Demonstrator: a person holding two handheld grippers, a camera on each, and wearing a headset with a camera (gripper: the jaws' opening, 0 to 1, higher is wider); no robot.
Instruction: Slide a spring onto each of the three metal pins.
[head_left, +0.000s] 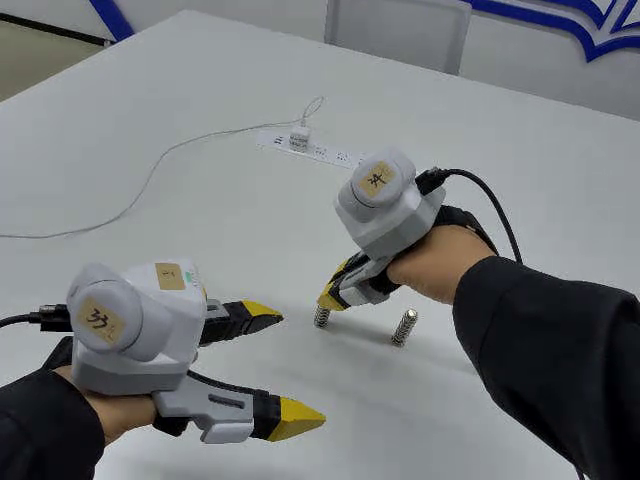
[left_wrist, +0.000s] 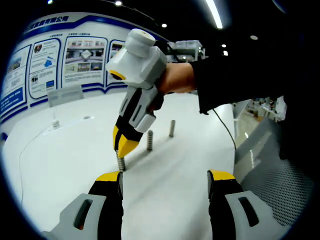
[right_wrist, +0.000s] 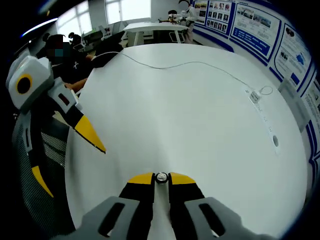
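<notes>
Three upright pins stand in a row on the white table (head_left: 200, 200), and all three look spring-wrapped. In the left gripper view the nearest spring (left_wrist: 120, 162) is under the right gripper (left_wrist: 125, 146), with two more springs (left_wrist: 149, 140) (left_wrist: 172, 128) behind. My right gripper (head_left: 333, 298) is tilted down and shut on the top of the near spring (head_left: 322, 316); a second spring (head_left: 404, 326) stands to its right. Seen end-on, that spring (right_wrist: 161, 177) sits between the right gripper (right_wrist: 161, 179) tips. My left gripper (head_left: 285, 368) hovers open at lower left, nothing between its fingers (left_wrist: 165, 180).
A white power strip (head_left: 300, 142) with a thin cable (head_left: 150, 180) lies at the back of the table. A grey chair back (head_left: 400, 30) stands beyond the far edge. The left gripper (right_wrist: 85, 130) shows at the left of the right gripper view.
</notes>
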